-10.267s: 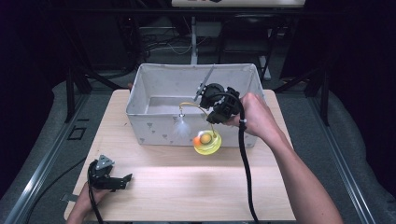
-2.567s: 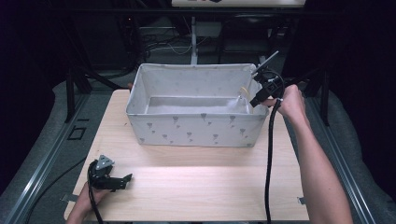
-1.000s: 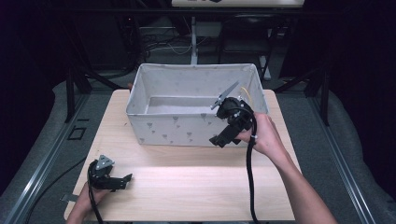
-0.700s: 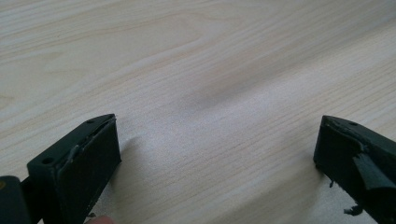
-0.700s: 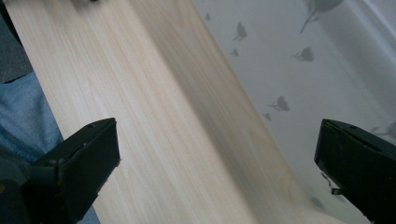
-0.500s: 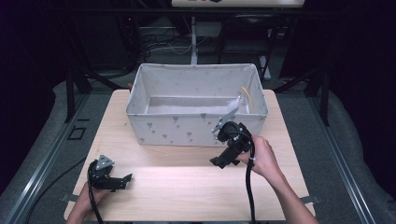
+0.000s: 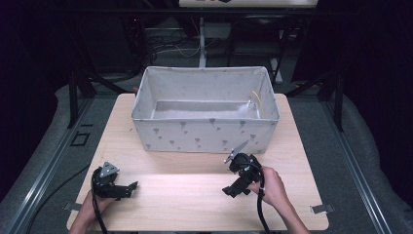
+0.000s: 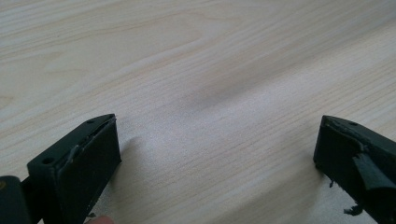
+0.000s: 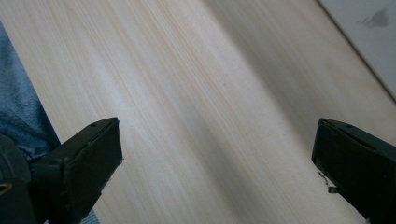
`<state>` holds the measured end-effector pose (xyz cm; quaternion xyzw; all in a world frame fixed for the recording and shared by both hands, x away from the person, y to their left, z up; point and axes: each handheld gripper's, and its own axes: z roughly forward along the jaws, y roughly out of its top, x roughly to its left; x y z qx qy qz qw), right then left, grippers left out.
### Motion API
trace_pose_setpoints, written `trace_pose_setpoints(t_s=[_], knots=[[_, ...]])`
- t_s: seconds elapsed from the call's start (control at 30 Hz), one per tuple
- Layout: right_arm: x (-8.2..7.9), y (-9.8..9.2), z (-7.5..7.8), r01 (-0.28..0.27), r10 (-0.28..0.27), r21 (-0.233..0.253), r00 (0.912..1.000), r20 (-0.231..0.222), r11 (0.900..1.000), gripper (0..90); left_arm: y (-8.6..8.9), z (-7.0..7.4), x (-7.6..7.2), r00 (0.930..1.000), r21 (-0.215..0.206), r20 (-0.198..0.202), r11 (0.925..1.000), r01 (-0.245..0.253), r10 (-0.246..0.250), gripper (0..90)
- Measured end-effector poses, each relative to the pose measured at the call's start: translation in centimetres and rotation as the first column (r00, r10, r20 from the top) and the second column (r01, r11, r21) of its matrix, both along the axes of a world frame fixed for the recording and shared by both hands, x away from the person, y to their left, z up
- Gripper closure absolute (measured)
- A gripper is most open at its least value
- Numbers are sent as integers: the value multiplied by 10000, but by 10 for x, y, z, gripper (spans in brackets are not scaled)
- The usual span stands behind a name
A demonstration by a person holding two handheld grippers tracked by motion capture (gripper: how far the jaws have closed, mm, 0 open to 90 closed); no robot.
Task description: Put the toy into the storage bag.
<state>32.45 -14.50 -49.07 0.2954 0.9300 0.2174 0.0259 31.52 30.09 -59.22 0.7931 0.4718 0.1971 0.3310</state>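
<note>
The fabric bin (image 7: 204, 134) is sitting at the far half of the wooden table (image 7: 185, 195), its patterned front wall facing the person, and a yellowish thing (image 7: 256, 101) is leaning inside it against the right-hand wall; it is too small in the high view to say just what it is. The right gripper (image 7: 233, 189) is hovering low over the table just in front of the bin's right front corner, held in the person's right hand (image 7: 270, 185), with its cable trailing down toward the table's near edge. In the right gripper view its jaws are standing wide apart with nothing between them, bare wood grain underneath and a corner of the bin's pale wall at the top right. The left gripper (image 7: 127, 187) is lying near the table's near left corner, well apart from the bin, and in the left gripper view its jaws are likewise spread wide and empty over plain wood.

Judging from this, the putting-away step is looking finished: the thing is lying in the bin and both tools are free. The next move is probably calling for little more than settling the right gripper down on the table, keeping its cable from snagging the bin's corner.
</note>
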Motion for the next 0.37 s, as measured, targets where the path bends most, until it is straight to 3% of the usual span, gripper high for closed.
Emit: trace_pose_setpoints(t_s=[0.2,0.27,0.37], knots=[[-7,1,-25,118,-118,-9,9994,-324,9999,33,0,0,0,10000,0,-1,10000,1,-1,4],[-7,2,-27,-195,177,-559,9993,-338,9982,32,0,0,0,10000,0,0,10000,1,-1,4],[-10,1,-31,-16,8,-277,9996,-297,9996,41,0,0,0,10000,-1,0,10000,0,0,4]])
